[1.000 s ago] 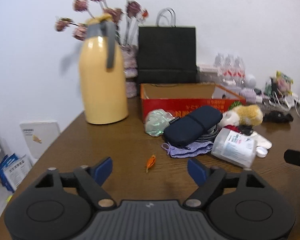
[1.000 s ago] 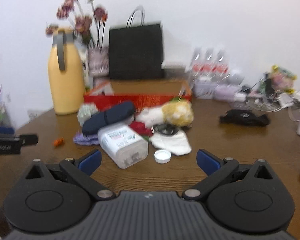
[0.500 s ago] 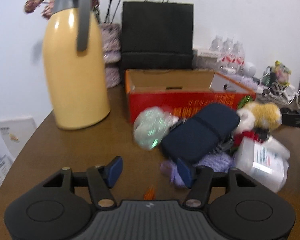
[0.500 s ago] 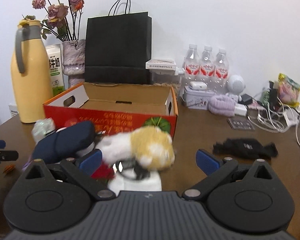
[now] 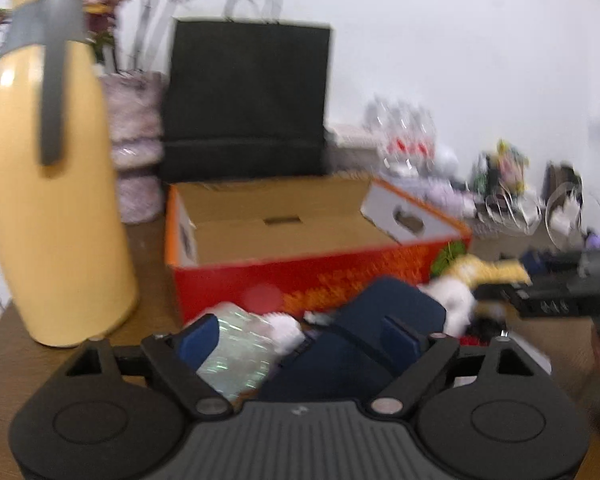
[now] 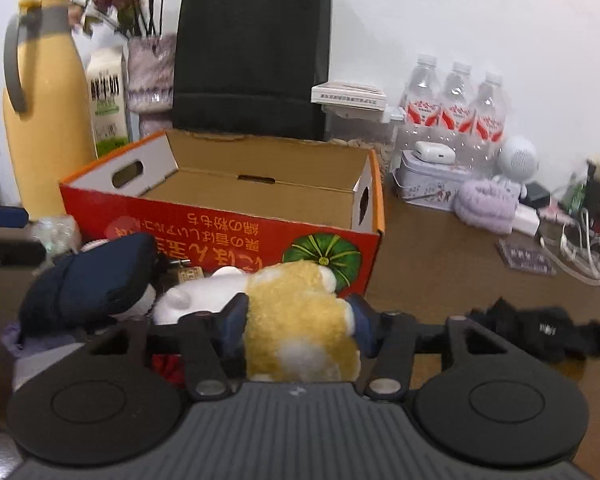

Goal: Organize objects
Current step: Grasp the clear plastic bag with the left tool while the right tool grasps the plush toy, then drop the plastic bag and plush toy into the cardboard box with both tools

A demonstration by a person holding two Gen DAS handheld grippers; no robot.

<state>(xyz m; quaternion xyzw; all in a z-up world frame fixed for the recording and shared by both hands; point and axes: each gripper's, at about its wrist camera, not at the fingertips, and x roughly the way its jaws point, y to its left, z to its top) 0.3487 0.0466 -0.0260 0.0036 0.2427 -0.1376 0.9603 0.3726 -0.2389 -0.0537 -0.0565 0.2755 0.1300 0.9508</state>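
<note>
The red box (image 6: 228, 216) sits open beyond both sets of jaws. The right gripper (image 6: 296, 318) is closing, its 2 pads flanking the plush toy (image 6: 300, 320): squeeze mid-body. The left gripper (image 5: 300, 338) is opening around the navy pouch (image 5: 364, 344), unclamped.

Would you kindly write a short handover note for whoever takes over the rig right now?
Right tool: closing on the plush toy, pads at its sides, toy on the table.
Left tool: opening, straddling the navy pouch and crinkly bag; nothing gripped.
Red box: open, looks empty.
Done: nothing boxed.
Left: probably box the toy, pouch, bag and the rest of the pile.
</note>
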